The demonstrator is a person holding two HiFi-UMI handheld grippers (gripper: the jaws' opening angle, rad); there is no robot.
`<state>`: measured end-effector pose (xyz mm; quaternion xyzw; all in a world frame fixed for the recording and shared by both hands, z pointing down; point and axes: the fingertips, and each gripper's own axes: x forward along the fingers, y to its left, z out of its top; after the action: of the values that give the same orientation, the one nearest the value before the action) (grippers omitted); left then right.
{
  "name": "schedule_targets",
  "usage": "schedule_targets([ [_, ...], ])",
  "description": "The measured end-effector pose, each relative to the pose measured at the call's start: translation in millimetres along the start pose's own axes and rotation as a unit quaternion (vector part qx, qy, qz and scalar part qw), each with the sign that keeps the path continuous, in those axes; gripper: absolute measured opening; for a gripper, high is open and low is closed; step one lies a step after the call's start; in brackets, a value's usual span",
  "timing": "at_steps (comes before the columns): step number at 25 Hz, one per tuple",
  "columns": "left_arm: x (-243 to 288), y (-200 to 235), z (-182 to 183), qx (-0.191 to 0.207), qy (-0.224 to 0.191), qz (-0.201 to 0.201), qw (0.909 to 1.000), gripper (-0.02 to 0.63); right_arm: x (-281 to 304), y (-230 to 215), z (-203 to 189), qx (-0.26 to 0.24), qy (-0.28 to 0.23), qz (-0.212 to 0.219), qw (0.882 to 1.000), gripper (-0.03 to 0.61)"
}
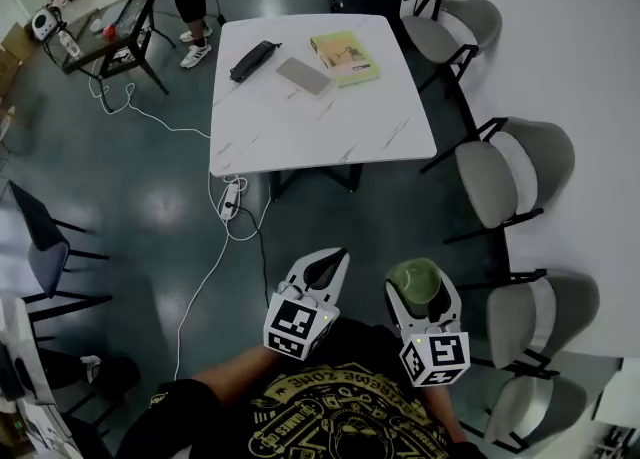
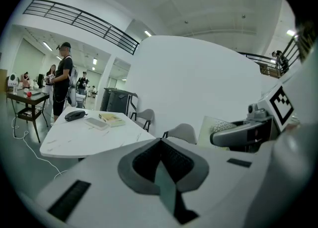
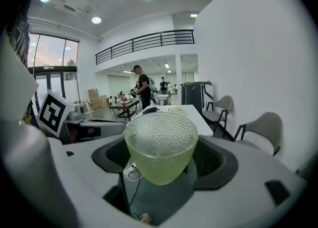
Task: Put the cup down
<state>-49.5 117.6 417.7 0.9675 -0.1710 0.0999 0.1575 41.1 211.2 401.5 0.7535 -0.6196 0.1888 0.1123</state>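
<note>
At 6 o'clock in the head view, close to the person's chest, both grippers hang over the dark floor. The right gripper [image 1: 420,295] is clamped on a green dimpled cup [image 1: 416,282]. The cup stands upright with its mouth up and a jaw on either side. In the right gripper view the cup [image 3: 160,145] fills the gap between the jaws.

The left gripper [image 1: 331,263] sits at 9 o'clock of the right one. Its jaws are pressed together on nothing, as the left gripper view shows [image 2: 160,143].

Well apart at 12 o'clock stands a white table [image 1: 330,132]. On it lie a black pouch [image 1: 254,60], a grey slab [image 1: 303,75] and a yellow-green book [image 1: 344,56].

Grey chairs [image 1: 487,182] line the 3 o'clock side. A power strip [image 1: 229,199] lies on the floor at 11 o'clock of the left gripper.
</note>
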Motion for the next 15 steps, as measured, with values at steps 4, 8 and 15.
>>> schedule_targets([
  [4, -7, 17, 3, -0.004, -0.007, 0.015, 0.9999, 0.008, 15, 12, 5, -0.007, 0.0, 0.012, 1.0, 0.38],
  [8, -12, 31, 6, -0.011, -0.01, 0.032, 0.9994, 0.008, 28, 20, 11, -0.013, 0.001, 0.028, 1.0, 0.38],
  [15, -16, 55, 6, -0.019, -0.014, 0.077, 0.9967, 0.008, 57, 28, 16, -0.023, 0.004, 0.07, 0.997, 0.38],
])
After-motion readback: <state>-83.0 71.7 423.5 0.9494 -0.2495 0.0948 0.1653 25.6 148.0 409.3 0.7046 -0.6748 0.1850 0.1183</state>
